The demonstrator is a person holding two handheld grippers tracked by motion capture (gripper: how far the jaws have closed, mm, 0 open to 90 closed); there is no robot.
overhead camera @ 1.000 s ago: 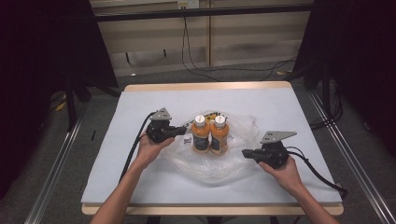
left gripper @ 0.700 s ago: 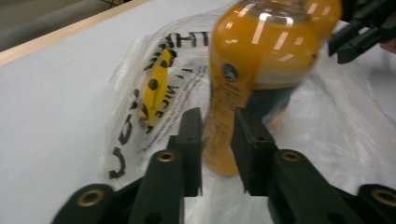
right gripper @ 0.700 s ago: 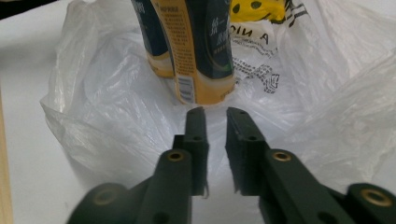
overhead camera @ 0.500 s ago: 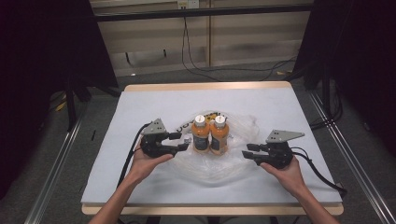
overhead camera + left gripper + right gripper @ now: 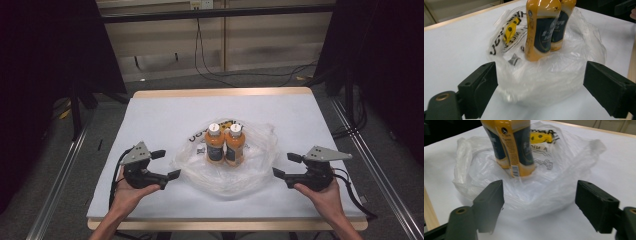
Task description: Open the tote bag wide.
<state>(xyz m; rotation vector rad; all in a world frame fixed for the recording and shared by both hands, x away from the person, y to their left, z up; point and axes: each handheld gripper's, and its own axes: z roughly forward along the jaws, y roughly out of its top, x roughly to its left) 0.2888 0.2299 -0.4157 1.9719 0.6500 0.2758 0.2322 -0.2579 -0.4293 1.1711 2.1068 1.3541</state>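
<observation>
- Two upright orange drink bottles with white caps and dark labels (image 5: 225, 144) are seen side by side, touching, at the centre of the high view, their long axes vertical.
- Both bottles stand inside a crumpled clear plastic bag with black lettering and a yellow patch (image 5: 250, 170), which is spread low around their bases on the white tabletop (image 5: 165, 110).
- The left gripper (image 5: 161, 165) lies at the lower left of the high view, just beside the bag's left edge; the bottles lie to its right.
- The right gripper (image 5: 284, 165) lies at the lower right, near the bag's right edge but apart from it; the bottles lie to its left.
- The left gripper is judged slightly the nearer to the bag.
- In the left gripper view the bag (image 5: 554, 75) and bottles (image 5: 541, 32) are framed ahead between the wide-spread fingers (image 5: 479, 87); nothing is pressed or held.
- In the right gripper view the fingers (image 5: 490, 202) likewise stand wide, with the bag (image 5: 531, 192) ahead and untouched.
- Both pairs of fingers have just been opening, with nothing between the pads.
- A coming grasp is judged to turn on the bag's rim at either side.
</observation>
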